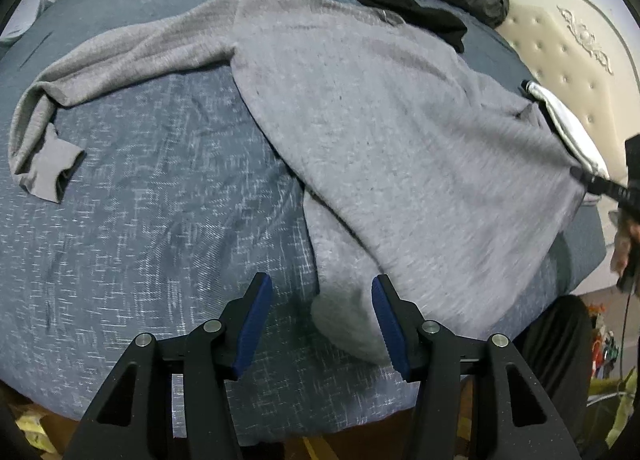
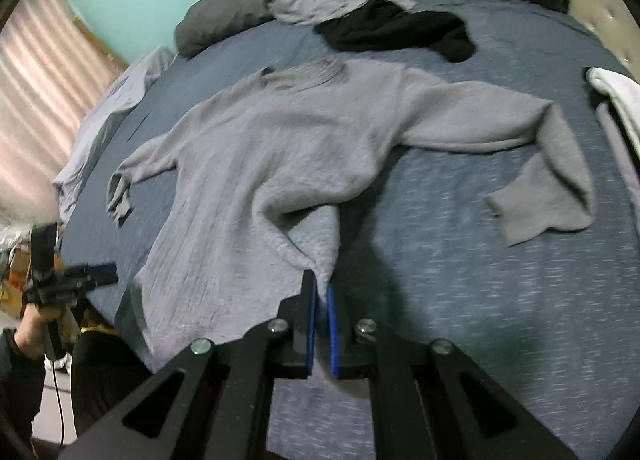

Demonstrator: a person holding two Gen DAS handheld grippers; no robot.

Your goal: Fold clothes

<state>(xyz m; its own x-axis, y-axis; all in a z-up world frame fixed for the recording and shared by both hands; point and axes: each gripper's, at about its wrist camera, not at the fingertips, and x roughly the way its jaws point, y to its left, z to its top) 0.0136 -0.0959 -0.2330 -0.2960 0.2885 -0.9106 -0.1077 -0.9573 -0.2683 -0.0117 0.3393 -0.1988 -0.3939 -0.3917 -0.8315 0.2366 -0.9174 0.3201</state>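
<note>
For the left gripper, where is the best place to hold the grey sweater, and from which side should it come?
Grip the grey sweater at its hem corner, which lies bunched between the open pads of the left gripper. Come from above at the near bed edge: the fold stands up there, while the body lies flat.

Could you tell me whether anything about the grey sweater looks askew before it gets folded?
Yes: the grey sweater lies crooked on the bed, its hem corner bunched up at the right gripper, and one sleeve cuff is doubled back.

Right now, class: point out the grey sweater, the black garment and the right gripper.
grey sweater (image 2: 256, 148), right wrist view, chest
black garment (image 2: 400, 32), right wrist view, middle
right gripper (image 2: 321, 284), right wrist view, between fingertips
</note>
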